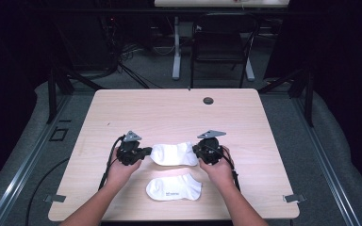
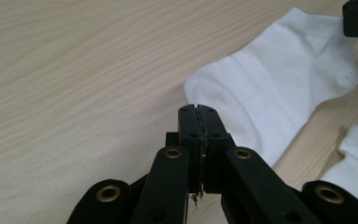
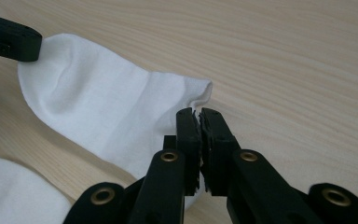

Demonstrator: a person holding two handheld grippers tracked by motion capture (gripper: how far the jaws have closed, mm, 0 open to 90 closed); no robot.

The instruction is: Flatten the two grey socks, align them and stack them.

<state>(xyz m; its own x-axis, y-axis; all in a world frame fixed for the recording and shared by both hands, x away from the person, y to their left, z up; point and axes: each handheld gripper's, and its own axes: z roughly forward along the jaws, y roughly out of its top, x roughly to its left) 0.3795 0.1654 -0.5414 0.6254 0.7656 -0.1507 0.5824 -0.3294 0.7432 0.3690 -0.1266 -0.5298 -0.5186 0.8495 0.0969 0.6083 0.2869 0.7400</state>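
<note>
Two white ankle socks lie on the light wooden table (image 1: 179, 106). The farther sock (image 1: 174, 154) lies flat between the two grippers; the nearer sock (image 1: 173, 188) rests just in front of it, towards the person, apart from both tools. The left gripper (image 1: 147, 151) sits at the farther sock's toe end, jaws closed together with no cloth seen between them. The right gripper (image 1: 197, 151) sits at the cuff end, jaws likewise pressed shut; whether they pinch fabric cannot be told.
</note>
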